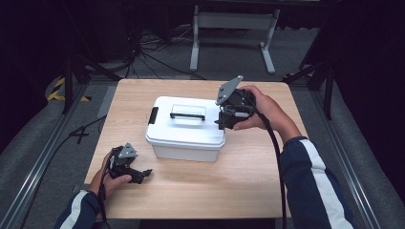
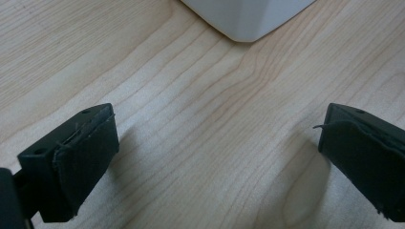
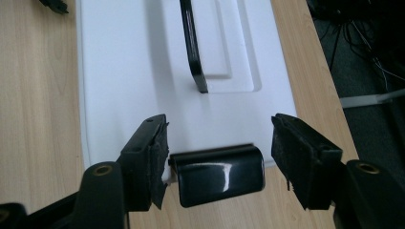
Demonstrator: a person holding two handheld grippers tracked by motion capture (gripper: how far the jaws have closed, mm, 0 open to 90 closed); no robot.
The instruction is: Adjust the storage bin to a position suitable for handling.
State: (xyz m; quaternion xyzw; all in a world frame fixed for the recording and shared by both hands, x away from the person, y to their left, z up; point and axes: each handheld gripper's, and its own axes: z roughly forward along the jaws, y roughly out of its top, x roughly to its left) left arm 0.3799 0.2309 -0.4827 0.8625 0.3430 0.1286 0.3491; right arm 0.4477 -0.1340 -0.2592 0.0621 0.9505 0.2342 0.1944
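— Latch position? 
— The black latch on the white box sat between the right gripper jaws, which were apart, not gripping.
— Step? 
— Unlatching; jaws likely needed closing. The left gripper rested open on the table.

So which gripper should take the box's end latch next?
Right. The right gripper already straddles the black latch of the white box, jaws open around it. The left gripper sits on the table, apart from the box.
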